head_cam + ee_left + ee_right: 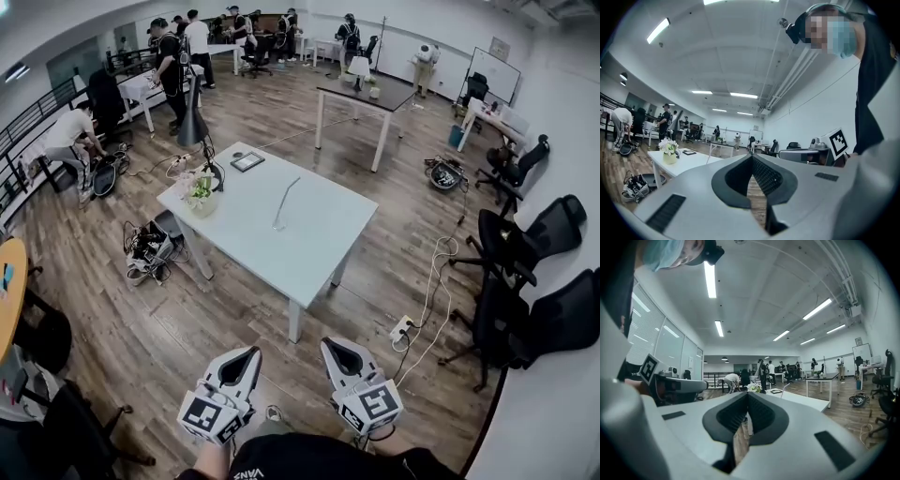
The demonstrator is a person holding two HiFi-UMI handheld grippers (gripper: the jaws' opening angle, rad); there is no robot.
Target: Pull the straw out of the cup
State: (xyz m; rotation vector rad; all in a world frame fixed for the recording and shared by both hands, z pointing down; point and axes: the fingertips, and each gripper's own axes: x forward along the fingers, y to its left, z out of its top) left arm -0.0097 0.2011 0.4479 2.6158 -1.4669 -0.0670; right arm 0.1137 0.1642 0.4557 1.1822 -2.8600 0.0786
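A clear cup (278, 225) stands on the white table (319, 239) with a long straw (289, 195) leaning out of it. The straw (708, 158) shows thin and far off in the left gripper view, and the straw (784, 388) likewise in the right gripper view. My left gripper (252, 352) and right gripper (327, 344) are side by side at the bottom of the head view, over the wooden floor and well short of the table. The jaws of my left gripper (751, 157) meet with nothing between them. So do those of my right gripper (747, 395).
A vase of white flowers (201, 195), a dark tablet (247, 161) and a black lamp (192, 124) share the table's far left end. A cable pile (147, 251) lies left of it, a power strip (401, 329) and black chairs (511, 248) to the right. People work at the back.
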